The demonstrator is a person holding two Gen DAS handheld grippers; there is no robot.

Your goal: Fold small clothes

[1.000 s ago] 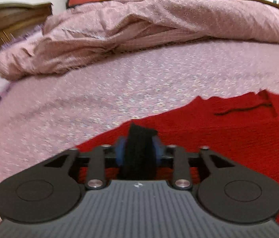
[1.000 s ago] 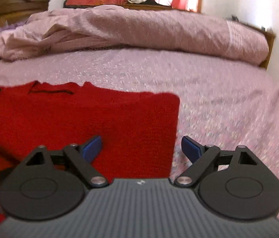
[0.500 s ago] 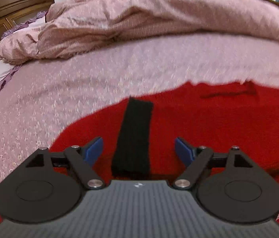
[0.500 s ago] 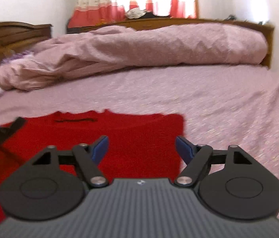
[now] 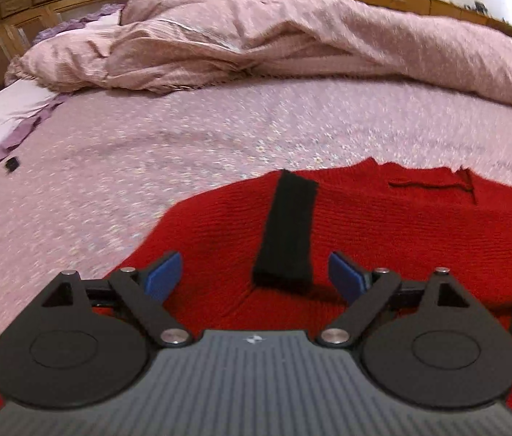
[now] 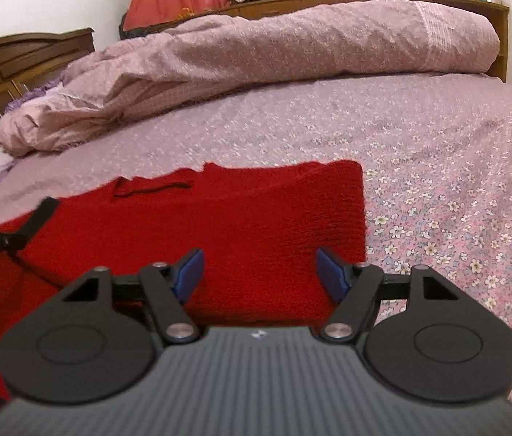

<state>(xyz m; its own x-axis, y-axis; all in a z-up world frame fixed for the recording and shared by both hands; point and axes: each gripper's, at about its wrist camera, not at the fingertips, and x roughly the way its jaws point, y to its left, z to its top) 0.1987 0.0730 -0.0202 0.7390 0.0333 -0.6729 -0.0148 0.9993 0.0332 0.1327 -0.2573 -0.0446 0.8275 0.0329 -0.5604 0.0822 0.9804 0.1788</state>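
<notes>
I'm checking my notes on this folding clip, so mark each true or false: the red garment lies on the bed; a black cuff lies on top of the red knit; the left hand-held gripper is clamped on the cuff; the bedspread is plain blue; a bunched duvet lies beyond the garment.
1. The red garment lies on the bed: true.
2. A black cuff lies on the red knit: true.
3. The left hand-held gripper is clamped on the cuff: false; its jaws are opening, with the cuff lying untouched between them.
4. The bedspread is plain blue: false; it is pink and flowered.
5. A bunched duvet lies beyond the garment: true.
</notes>
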